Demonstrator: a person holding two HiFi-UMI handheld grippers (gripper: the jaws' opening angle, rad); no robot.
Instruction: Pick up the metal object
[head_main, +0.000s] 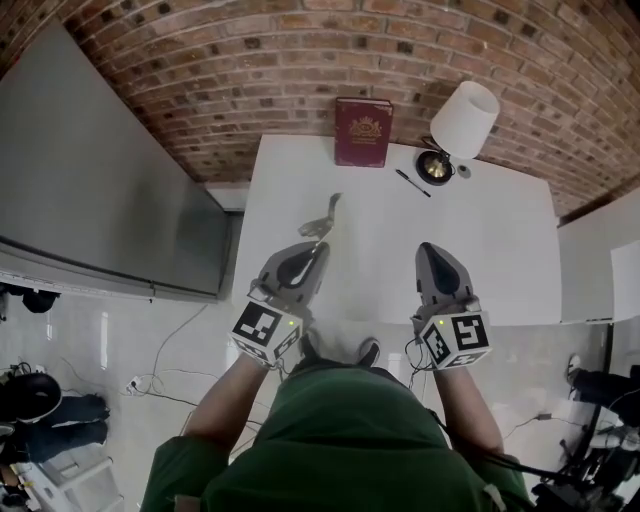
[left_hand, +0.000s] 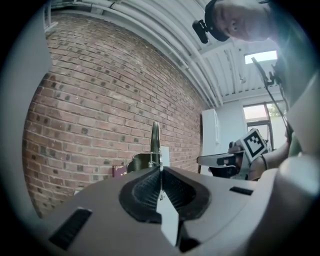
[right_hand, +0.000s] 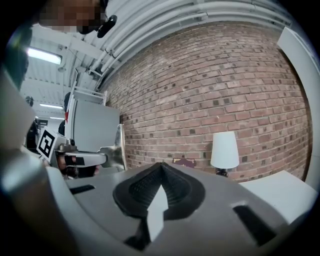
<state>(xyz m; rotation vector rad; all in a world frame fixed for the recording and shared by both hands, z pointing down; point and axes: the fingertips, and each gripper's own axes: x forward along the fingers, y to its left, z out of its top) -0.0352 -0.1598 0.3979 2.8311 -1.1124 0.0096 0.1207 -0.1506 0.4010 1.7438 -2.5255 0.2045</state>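
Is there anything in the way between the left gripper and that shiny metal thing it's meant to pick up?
Nothing visible stands between them: the left gripper already has its jaws shut on the thin silver metal object.

Metal object (left_hand: 155, 139) base hidden, left tool (left_hand: 160, 172) covering

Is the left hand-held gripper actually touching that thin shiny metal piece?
Touching. In the left gripper view, the left hand-held gripper has its jaws pinched shut on the thin shiny metal piece.
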